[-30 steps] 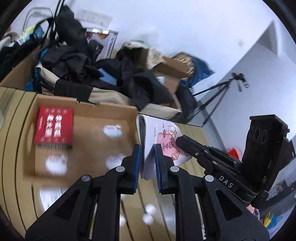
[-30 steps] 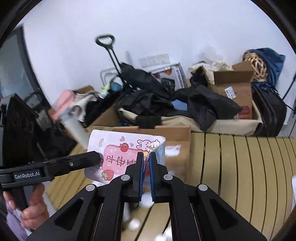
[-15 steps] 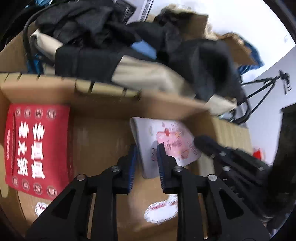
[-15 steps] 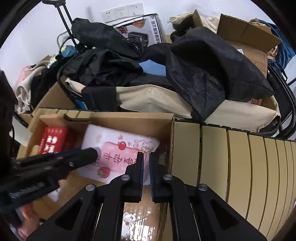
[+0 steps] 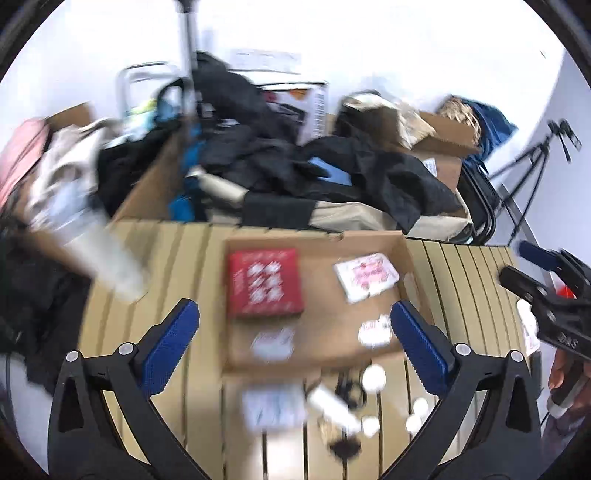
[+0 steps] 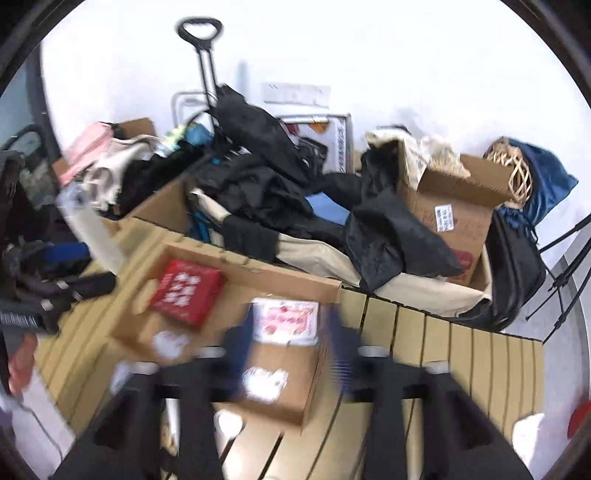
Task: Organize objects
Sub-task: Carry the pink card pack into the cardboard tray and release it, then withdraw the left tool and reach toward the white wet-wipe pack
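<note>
A shallow cardboard box (image 5: pixel 400 245) (image 6: pixel 295 278) sits on the slatted table. A white and pink packet (image 5: pixel 365 277) (image 6: pixel 286 321) lies in its right part, beside a red box (image 5: pixel 266 286) (image 6: pixel 186 291). My left gripper (image 5: pixel 293 338) is open wide and empty, held back from the cardboard box. My right gripper (image 6: pixel 290 347) is open and empty, blurred, just in front of the packet. The right gripper also shows at the right edge of the left wrist view (image 5: pixel 546 280).
Small white items (image 5: pixel 373 376) and a dark clutter (image 5: pixel 347 387) lie on the slatted table (image 5: pixel 155 258) in front of the box. Behind the table is a pile of black clothes (image 6: pixel 280 184), cardboard boxes (image 6: pixel 458 206) and a trolley handle (image 6: pixel 201 33). A tripod (image 5: pixel 532 162) stands at right.
Both grippers let go of the white and pink packet, which now lies flat in the cardboard box. Both opened and pulled back from the box.
</note>
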Demonstrator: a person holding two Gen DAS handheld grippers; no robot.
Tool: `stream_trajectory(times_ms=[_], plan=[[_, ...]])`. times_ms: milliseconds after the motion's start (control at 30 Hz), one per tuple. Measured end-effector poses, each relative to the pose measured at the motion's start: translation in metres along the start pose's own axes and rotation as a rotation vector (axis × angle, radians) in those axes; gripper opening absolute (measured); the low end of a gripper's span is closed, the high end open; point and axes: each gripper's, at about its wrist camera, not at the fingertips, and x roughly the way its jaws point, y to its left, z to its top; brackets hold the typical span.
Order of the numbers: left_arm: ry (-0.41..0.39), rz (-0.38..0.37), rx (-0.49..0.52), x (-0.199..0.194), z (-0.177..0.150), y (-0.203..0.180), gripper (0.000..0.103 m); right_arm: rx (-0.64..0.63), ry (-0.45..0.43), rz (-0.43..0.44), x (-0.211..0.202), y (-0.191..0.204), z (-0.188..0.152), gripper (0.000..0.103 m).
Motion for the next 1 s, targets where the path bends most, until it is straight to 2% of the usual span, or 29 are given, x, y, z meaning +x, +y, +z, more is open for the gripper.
stream_trajectory(times_ms=[100,200,333,400,533,600,700,800,867,933,1000], plan=[[-0.033,0.005,-0.009,-0.059,-0.03,0.008,0.103,-0.001,-0.049,-0.021,-0.051,0.013,-0.018,0.079],[-0.041,0.026,0.03,-0.099,-0.061,0.002,0.103,0.011,-0.061,0.023,-0.085,0.022,-0.04,0.079],[-0.087,-0.02,0.088,-0.141,-0.11,-0.014,0.103,-0.006,-0.091,0.012,-0.127,0.045,-0.081,0.079],[-0.109,-0.046,0.085,-0.153,-0.14,-0.02,0.103,0.013,-0.117,0.018,-0.143,0.051,-0.101,0.079],[-0.162,-0.075,0.078,-0.172,-0.223,-0.024,0.103,0.065,-0.166,0.104,-0.181,0.072,-0.172,0.079],[-0.168,-0.084,0.071,-0.178,-0.266,-0.022,0.103,0.067,-0.183,0.121,-0.193,0.085,-0.206,0.079],[-0.173,-0.076,0.043,-0.185,-0.315,-0.016,0.103,0.079,-0.189,0.136,-0.207,0.104,-0.257,0.079],[-0.169,-0.085,-0.007,-0.185,-0.341,-0.007,0.103,0.113,-0.183,0.178,-0.208,0.118,-0.299,0.079],[-0.125,-0.074,0.022,-0.174,-0.344,-0.01,0.103,0.144,-0.152,0.235,-0.198,0.126,-0.316,0.079],[-0.097,-0.01,0.025,-0.165,-0.344,-0.012,0.103,0.114,-0.107,0.218,-0.186,0.136,-0.317,0.079],[-0.121,-0.004,0.024,-0.165,-0.345,-0.014,0.103,0.073,-0.123,0.188,-0.188,0.146,-0.319,0.079]])
